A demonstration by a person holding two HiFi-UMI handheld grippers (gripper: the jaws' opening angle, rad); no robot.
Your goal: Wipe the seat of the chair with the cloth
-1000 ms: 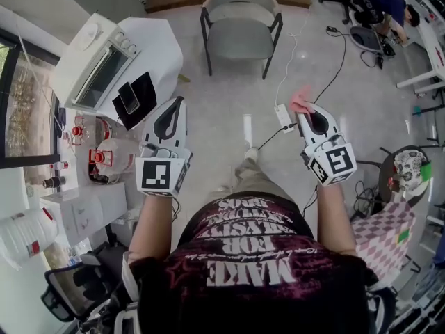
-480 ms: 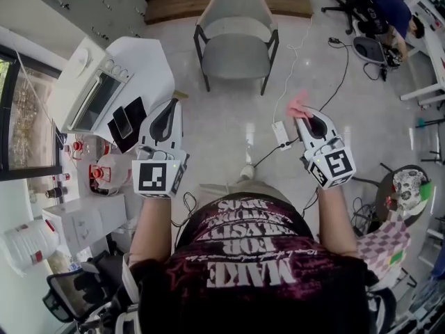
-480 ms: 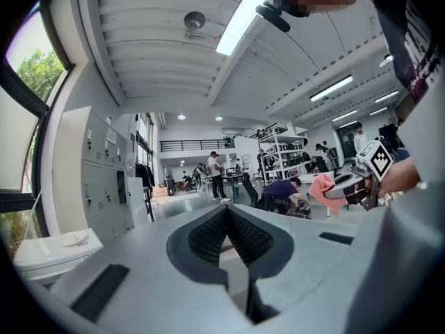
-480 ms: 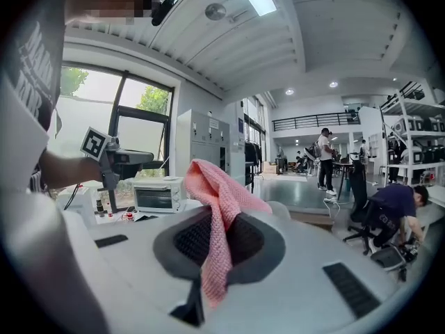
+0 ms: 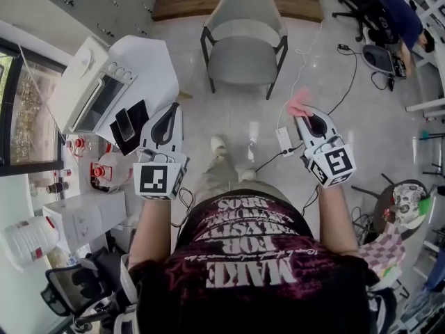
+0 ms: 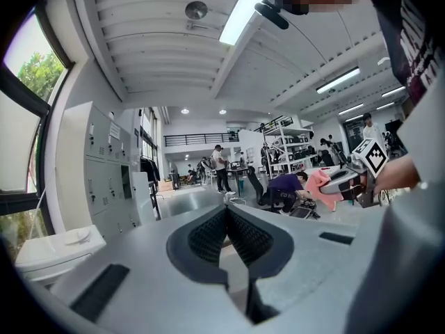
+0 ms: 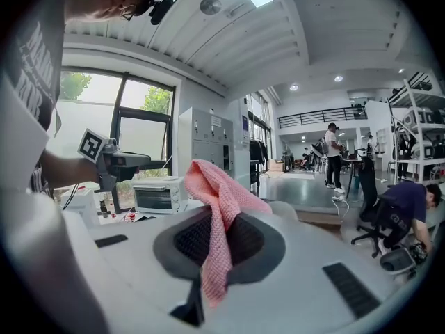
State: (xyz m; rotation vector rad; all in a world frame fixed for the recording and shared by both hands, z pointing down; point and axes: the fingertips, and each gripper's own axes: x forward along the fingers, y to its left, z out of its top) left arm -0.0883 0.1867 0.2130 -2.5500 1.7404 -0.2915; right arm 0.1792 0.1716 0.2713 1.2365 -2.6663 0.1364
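Right gripper view: right gripper [image 7: 221, 239] jaws clamped on pink cloth [image 7: 217, 207], tail draped fwd.
Left gripper [image 6: 227, 236]: jaws pressed together, nothing held.
Chair [image 5: 243, 40]: ahead in head view, well apart from both grippers.
Seat [image 5: 242, 60]: not yet touched.
Progress: cloth secured; approach + wipe judged outstanding.

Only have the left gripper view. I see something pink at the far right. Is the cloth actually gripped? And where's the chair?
Observer: Yes. The right gripper view shows the right gripper with its jaws shut on the pink cloth, which drapes over them.
Operator: Chair?
Observer: The head view has the grey chair on the floor ahead of the person. Its seat is bare and the cloth isn't touching it.
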